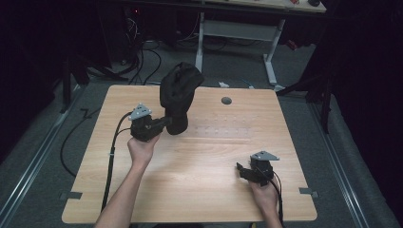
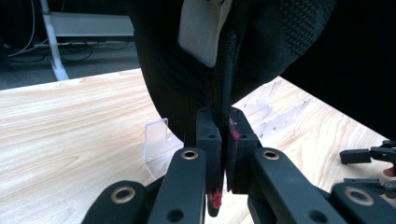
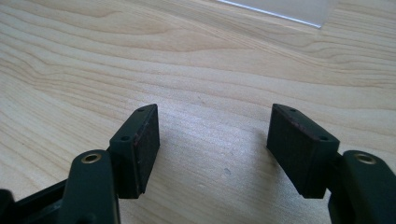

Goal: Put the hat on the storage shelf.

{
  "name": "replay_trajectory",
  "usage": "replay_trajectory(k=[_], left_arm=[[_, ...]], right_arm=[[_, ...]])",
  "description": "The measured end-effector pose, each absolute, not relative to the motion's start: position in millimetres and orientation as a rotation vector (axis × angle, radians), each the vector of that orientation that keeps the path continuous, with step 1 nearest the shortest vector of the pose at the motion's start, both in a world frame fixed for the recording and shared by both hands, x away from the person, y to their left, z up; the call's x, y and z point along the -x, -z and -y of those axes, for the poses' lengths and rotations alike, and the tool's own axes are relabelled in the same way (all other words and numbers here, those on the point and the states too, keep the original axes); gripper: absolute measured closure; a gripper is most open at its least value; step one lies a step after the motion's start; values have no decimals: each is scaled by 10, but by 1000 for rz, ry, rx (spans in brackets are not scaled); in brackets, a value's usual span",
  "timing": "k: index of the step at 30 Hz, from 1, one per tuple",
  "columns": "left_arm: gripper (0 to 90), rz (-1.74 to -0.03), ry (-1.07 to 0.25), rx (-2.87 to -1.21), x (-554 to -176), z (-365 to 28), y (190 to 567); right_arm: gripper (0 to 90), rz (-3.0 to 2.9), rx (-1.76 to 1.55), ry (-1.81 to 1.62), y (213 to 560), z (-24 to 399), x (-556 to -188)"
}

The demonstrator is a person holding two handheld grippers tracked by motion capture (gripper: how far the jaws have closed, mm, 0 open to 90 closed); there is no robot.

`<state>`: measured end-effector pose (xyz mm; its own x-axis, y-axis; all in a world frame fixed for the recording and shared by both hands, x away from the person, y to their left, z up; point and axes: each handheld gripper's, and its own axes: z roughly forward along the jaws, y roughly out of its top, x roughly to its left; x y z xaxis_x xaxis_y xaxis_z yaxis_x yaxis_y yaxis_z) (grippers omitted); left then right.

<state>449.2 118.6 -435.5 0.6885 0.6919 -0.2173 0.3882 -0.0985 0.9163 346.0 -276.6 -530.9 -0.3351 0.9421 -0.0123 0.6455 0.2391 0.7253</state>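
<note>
- My left gripper [image 1: 164,122] is pinching the lower edge of a black cap [image 1: 178,97] and holding it up over the far left part of the wooden table [image 1: 199,190]; the cap stands tall above the gripper, crown upward.
- In the left gripper view the two jaws are pressed together on a thin black seam of the cap [image 2: 224,88], with a pale label [image 2: 203,30] sewn inside just above the pinch. There are red smudges on the pads.
- Just beyond the jaws I see a clear plastic rack [image 2: 156,137] with upright slats standing on the table. In the high view it is only a faint row of pale marks [image 1: 225,127] beside the cap, to its right.
- My right gripper [image 1: 244,171] rests low near the table's near right edge, well apart from the cap. Its jaws are spread wide, with bare wood between them [image 3: 212,140].
- As I judge it, the step in hand is carrying the cap, held by its edge, toward that rack; it is not yet set down on anything.
- The next move calls for a steady pinch on a floppy edge, since the cloth could sag or slip. I would bring the free gripper across to steady the far side before lowering the cap onto the slats.
</note>
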Motion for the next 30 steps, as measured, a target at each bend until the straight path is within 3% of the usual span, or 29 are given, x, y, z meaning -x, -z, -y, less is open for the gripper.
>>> replay_trajectory(k=[22, 25, 28, 30], left_arm=[[841, -924, -280, -1766, -4495, -1180, 4503], [797, -935, -273, -1763, -4491, -1193, 4490], [679, -952, -270, -1771, -4486, -1207, 4482], [648, -957, -289, -1794, -4465, -1209, 4477]], right_arm=[[344, -2067, -1445, -877, 5311, 2766, -3461], [344, -2067, -1444, -877, 5311, 2766, -3461], [344, -2067, -1445, -877, 5311, 2766, -3461], [344, -2067, -1445, -877, 5311, 2767, -3461]])
